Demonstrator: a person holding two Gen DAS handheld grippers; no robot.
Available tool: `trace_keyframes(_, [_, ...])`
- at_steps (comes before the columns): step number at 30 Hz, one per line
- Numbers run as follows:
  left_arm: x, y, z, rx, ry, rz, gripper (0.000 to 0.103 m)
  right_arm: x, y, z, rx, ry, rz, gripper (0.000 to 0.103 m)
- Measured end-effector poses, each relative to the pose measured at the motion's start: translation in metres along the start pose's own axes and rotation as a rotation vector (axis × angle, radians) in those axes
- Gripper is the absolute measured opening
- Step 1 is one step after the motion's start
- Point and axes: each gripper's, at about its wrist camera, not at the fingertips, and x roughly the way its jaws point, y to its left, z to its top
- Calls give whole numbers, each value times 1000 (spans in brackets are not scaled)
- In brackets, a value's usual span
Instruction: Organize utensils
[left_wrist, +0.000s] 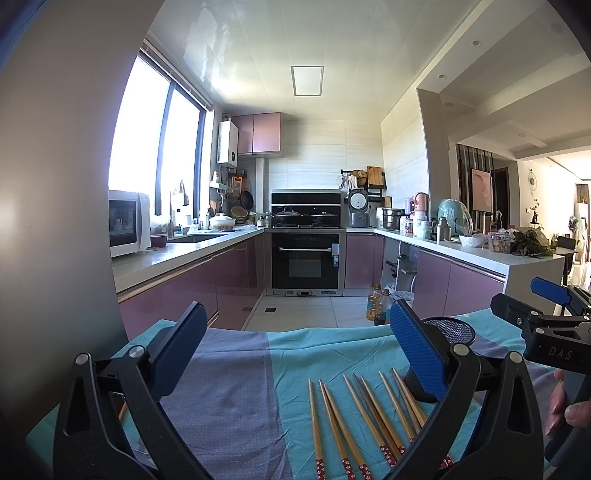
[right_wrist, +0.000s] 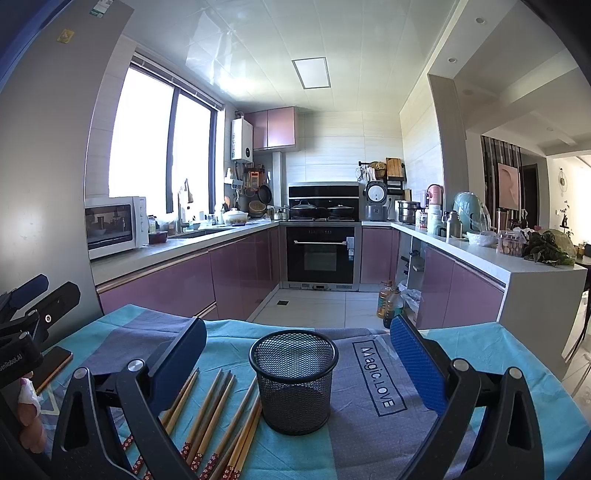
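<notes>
Several wooden chopsticks (left_wrist: 364, 417) with red patterned ends lie side by side on a teal and grey cloth (left_wrist: 229, 387). A black mesh cup (right_wrist: 293, 380) stands upright and empty just right of them; in the left wrist view it (left_wrist: 452, 332) is partly hidden behind my right finger. The chopsticks (right_wrist: 218, 413) also show in the right wrist view, left of the cup. My left gripper (left_wrist: 295, 350) is open and empty above the cloth, left of the chopsticks. My right gripper (right_wrist: 299, 358) is open and empty, with the cup between its fingers' line of sight.
The other gripper (left_wrist: 546, 325) shows at the right edge of the left wrist view. A dark phone (right_wrist: 55, 363) lies on the cloth's left side. Beyond the table's far edge are the kitchen floor, oil bottles (right_wrist: 389, 301), purple cabinets and an oven (right_wrist: 319, 254).
</notes>
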Motion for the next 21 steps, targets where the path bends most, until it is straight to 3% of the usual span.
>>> trace_keyframes(21, [0, 0, 0, 0, 2, 1, 97, 0, -1, -1, 1, -2, -1, 96])
